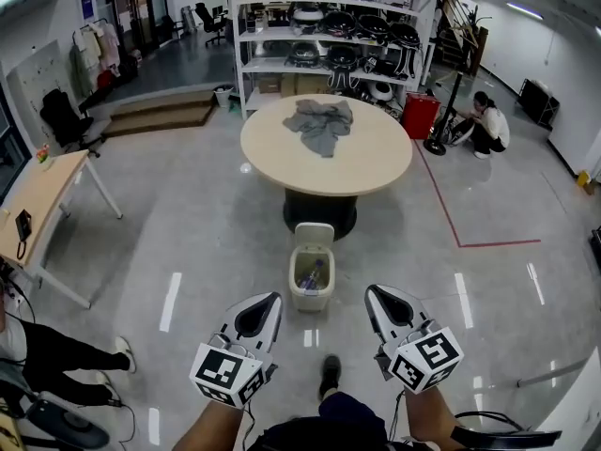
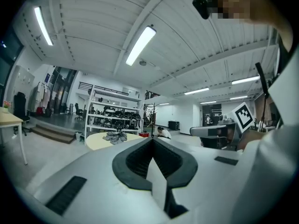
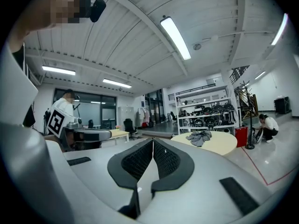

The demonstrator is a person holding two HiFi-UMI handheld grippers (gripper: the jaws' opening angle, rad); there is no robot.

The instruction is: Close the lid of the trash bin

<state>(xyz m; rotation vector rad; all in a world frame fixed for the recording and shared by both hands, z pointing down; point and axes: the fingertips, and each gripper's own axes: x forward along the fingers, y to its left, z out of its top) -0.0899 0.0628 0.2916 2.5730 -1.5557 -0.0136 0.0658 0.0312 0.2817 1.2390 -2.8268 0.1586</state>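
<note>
Head view showed the trash bin at 12 o'clock with its lid upright and untouched, while the left gripper and right gripper, jaws together, held nothing.

Grey cloth on round table

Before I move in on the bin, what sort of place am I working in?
Probably a workshop or lab hall: metal shelves loaded with gear, a round table, a desk at the side, open polished floor. The bin stands open near the table.

Both white, left gripper and right gripper have black fingers and black-and-white marker cubes
</note>
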